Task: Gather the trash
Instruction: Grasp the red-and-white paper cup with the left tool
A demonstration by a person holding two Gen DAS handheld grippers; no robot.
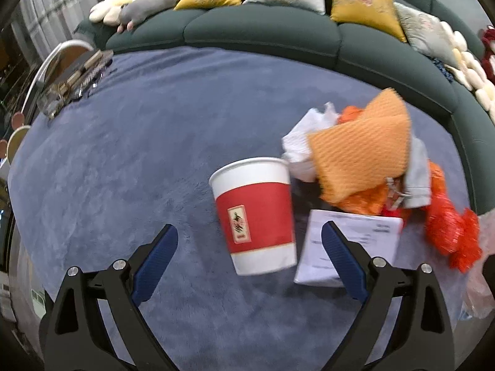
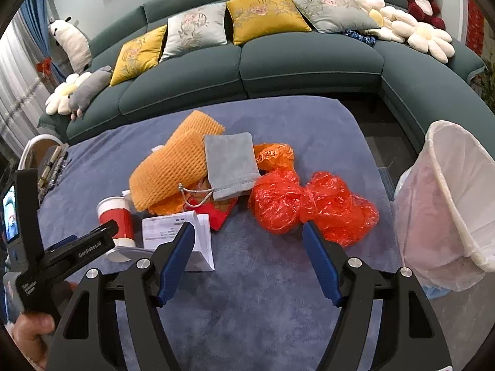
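A red-and-white paper cup point(image 1: 256, 213) stands upright on the blue cloth-covered table point(image 1: 123, 154). My left gripper point(image 1: 250, 230) is open around it, and both blue pads stand clear of its sides. To its right lies the trash pile: white printed paper point(image 1: 349, 247), orange foam mesh point(image 1: 362, 151), white tissue point(image 1: 300, 142) and red plastic. In the right wrist view my right gripper point(image 2: 248, 227) is open over bare cloth with nothing between its pads. Just beyond its right fingertip lie crumpled red plastic bags point(image 2: 312, 204). The cup point(image 2: 116, 216) is at the left.
A bin with a white liner point(image 2: 448, 204) stands off the table's right edge. A grey pouch point(image 2: 230, 167) and an orange bag point(image 2: 275, 154) lie in the pile. A green sofa point(image 2: 309, 61) with cushions curves behind. A hand point(image 2: 31, 330) holds the left gripper.
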